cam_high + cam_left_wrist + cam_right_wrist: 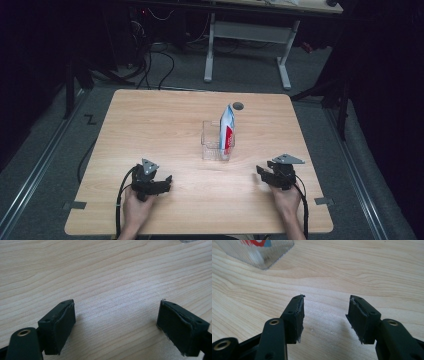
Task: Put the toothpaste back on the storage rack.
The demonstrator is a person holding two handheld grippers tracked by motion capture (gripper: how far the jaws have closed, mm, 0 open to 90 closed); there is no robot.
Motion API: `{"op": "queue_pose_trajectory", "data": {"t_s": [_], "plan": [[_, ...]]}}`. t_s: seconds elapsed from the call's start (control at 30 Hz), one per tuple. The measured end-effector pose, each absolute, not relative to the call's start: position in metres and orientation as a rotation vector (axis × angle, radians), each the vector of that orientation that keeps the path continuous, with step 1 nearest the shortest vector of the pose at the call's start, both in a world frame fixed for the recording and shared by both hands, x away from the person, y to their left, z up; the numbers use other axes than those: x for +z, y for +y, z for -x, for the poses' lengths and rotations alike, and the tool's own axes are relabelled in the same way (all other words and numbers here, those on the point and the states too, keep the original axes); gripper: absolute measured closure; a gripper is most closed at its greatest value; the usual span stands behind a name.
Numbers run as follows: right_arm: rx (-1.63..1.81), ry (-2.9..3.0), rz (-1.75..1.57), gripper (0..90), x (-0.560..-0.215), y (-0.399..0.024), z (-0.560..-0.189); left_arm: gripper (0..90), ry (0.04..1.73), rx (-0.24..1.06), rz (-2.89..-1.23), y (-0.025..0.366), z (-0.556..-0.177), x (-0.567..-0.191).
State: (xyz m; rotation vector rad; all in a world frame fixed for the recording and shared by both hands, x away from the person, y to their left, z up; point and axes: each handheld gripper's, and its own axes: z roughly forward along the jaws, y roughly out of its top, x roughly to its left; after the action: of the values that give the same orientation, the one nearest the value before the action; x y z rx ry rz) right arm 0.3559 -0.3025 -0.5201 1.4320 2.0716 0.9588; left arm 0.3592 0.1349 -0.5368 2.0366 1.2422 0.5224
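A clear plastic box (212, 142) stands at the middle of the wooden table (150, 120). A white, blue and red pouch (227, 131) stands upright in its right side, rising above the rim. My left gripper (165, 181) rests low on the table near the front left, open, with bare wood between its jaws (116, 315). My right gripper (261, 172) sits near the front right, open and holding nothing (325, 312). A corner of the clear box (259, 252), with red print showing through it, lies ahead of the right gripper to its left.
A small dark round grommet (238, 105) sits in the tabletop behind the box. Beyond the table stand a white desk frame (247, 37) and loose cables (155, 65) on the grey floor. Metal rails run along both sides of the table.
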Motion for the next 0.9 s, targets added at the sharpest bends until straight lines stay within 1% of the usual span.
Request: {"op": "queue_pose_trajectory", "data": {"t_s": [0.5,0.9], "plan": [[0.9,2.092,-1.409,44.2,-0.531,-0.296,-0.358,15.4,1.242,0.522,-2.037,0.135,-0.359,-0.537],[0.889,2.086,-1.42,38.8,-0.531,-0.294,-0.357,15.4,1.243,0.523,-2.037,0.135,-0.359,-0.537]]}}
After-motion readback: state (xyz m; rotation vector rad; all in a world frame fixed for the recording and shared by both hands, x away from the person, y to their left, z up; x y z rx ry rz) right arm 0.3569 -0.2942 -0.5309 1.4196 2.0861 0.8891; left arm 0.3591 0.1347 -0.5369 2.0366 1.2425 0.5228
